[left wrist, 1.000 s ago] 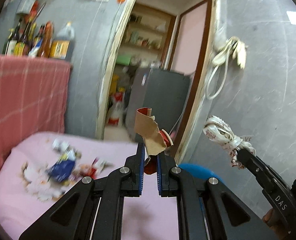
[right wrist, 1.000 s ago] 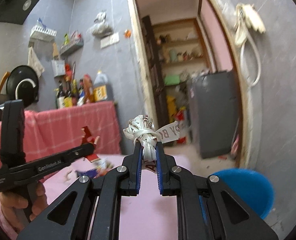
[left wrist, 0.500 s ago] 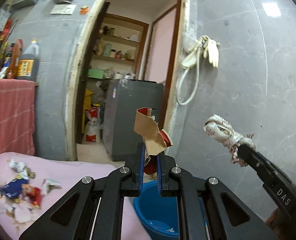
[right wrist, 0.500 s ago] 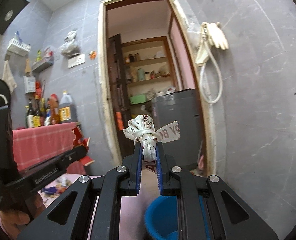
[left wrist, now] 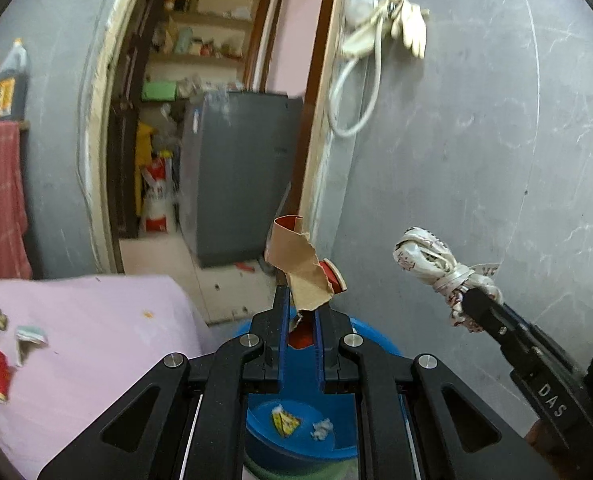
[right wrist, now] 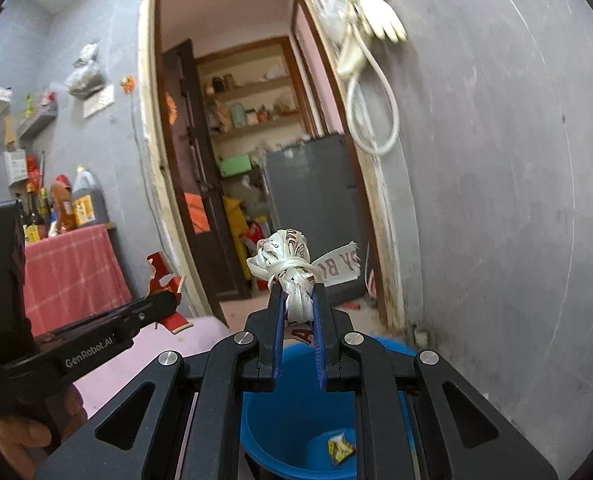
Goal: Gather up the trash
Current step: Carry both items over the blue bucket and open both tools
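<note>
Cardboard scrap [left wrist: 302,276], torn, brown with red print, clamped in left gripper [left wrist: 301,316] at frame centre. Right gripper [right wrist: 299,300] pinches knotted white plastic wrapper [right wrist: 286,264]. Blue bucket [right wrist: 296,420] below both.

At lower centre of the frame, the right gripper [right wrist: 298,300] is clamped on a knotted white plastic wrapper [right wrist: 292,264]. A blue bucket [right wrist: 280,420] sits below it, containing a yellow scrap [right wrist: 340,450]. At left, the left gripper [right wrist: 164,304] pinches a torn red-and-brown scrap [right wrist: 164,280].
</note>
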`<state>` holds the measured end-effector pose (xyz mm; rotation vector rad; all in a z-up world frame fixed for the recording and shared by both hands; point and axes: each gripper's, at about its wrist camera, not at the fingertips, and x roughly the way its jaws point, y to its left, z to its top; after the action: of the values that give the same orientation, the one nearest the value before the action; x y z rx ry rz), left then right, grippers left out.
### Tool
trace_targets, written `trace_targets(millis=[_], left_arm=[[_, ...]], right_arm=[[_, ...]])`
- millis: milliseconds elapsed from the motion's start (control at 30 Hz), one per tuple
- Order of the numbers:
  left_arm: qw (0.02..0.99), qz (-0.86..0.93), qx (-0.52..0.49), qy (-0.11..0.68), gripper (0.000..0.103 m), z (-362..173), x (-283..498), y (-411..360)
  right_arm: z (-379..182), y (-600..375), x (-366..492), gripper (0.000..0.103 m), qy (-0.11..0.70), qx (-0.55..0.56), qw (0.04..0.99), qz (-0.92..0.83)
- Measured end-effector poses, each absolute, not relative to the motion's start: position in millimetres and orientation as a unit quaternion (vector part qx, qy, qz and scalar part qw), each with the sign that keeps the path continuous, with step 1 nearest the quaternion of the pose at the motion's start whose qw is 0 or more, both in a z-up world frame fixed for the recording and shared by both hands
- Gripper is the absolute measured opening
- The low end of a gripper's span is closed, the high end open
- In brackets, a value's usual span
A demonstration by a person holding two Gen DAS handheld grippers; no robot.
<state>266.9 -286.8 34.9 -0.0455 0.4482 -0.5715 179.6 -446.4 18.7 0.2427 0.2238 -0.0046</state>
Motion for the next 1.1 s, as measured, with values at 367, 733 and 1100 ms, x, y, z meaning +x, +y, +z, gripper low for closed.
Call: trace_targets(millis=[367, 733, 1100], left_arm=[[0.908, -0.276, -0.009, 0.316, 0.029, -10, 310, -307], [0.911, -0.261, -0.042, 0.315, 0.046, -6, 306, -281], [0.934, -0.231, -0.086, 0.259, 0.081, 39, 283, -226]], right_arm=[[-20, -463, 213, 0.016, 0.192, 0.156, 0.969, 0.001], [-15, -460, 214, 0.029, 0.192, 0.154, 0.969, 0.002], [33, -439, 185, 0.058, 0.128, 0.114, 0.985, 0.006]])
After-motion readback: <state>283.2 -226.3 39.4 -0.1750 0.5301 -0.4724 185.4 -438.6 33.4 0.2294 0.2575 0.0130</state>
